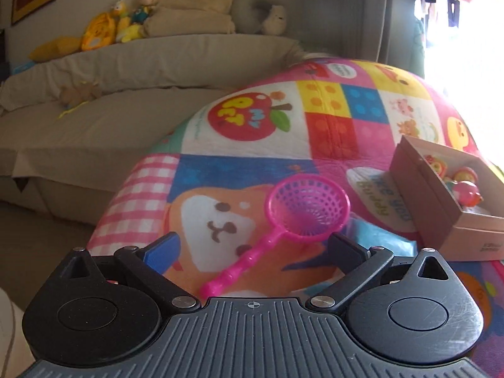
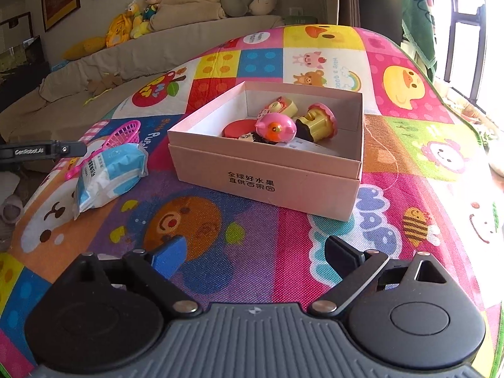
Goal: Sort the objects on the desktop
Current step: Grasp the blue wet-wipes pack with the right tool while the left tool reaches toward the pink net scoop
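So I am working over a bright patchwork mat (image 2: 315,239) spread on a raised surface, with a beige sofa (image 1: 94,126) beyond it on my left and a window glaring at the far right.

My left tongs (image 1: 252,249) stand wide and hold nothing. The pink sieve (image 1: 307,211) lies on the mat just ahead of them, its handle running back toward me into the gap between the fingers, apart from both pads as far as I can tell. Left of these tongs the mat's edge drops away to the floor, close by. To their right front sits the box (image 1: 441,208), near but clear of the sieve.

From the right wrist I see a blue and white tissue pack (image 2: 110,176) left of my right tongs (image 2: 255,252), lying in front of the sieve, whose handle end pokes out at the pack's left. The left tongs' tip reaches in from the left edge of this view, just beside them.

My right tongs are spread wide too, empty, over bare mat. Straight ahead of them is the open box, with several small toys (image 2: 277,127) in its far right part. Bare mat lies between tongs and box, and more to the right, until the mat's edge falls off near the window.
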Demonstrator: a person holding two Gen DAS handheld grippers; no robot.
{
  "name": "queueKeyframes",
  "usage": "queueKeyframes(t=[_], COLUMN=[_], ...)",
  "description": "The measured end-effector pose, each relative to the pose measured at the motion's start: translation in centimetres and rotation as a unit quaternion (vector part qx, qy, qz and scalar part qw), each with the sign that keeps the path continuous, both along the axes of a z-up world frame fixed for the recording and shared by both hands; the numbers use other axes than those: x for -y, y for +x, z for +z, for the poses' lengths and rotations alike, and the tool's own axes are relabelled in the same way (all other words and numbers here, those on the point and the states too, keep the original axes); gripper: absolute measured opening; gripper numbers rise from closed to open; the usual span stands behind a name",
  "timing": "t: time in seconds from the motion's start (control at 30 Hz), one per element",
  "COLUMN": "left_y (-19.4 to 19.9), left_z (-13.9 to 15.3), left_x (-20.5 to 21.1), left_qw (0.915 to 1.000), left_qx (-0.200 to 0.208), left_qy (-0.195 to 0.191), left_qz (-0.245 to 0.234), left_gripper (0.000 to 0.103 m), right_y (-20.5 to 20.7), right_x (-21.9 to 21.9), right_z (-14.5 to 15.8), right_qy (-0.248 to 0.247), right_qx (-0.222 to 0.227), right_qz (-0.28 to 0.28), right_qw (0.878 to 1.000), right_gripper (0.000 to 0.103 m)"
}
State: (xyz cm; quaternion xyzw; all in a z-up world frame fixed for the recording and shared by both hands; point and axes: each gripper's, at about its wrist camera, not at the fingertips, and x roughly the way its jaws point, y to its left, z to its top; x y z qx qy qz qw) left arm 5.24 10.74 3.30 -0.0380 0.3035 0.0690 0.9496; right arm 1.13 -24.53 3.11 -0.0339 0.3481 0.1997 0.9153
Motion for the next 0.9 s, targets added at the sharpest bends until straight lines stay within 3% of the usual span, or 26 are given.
queueKeyframes(t=[0.13,0.3,0.47,0.73,0.9], left_y=[1.9,3.2,2.3,-0.6,-1.7], left_z=[-1.6,-2.1,-1.8,-1.8,-1.5], left_x=[-1.1,0.8,3.5,6.4,5.7], left_qw=[0.9991,0.9991,0.9952,0.9883,0.989], left_qx=[-0.036,-0.026,-0.007,-0.003,-0.012], left_qy=[-0.021,0.02,0.049,0.06,0.065], left_qz=[-0.01,-0.026,-0.085,-0.14,-0.133], left_gripper=[0.102,0.102,0.102,0.102,0.102], right_y=[-0.6,-0.4,-0.7,1.8,4.2], right_x=[-2.0,-4.5,-5.1,-5.9,-8.5], right_z=[0.3,1.2,1.7,2.7,2.6], right_qy=[-0.011,-0.014,-0.009,0.067,0.083], right_qx=[0.009,0.023,0.035,0.013,-0.007], right_qz=[0.038,0.064,0.069,0.062,0.07], right_qw=[0.999,0.998,0.997,0.996,0.994], right_gripper=[0.095,0.095,0.095,0.092,0.09])
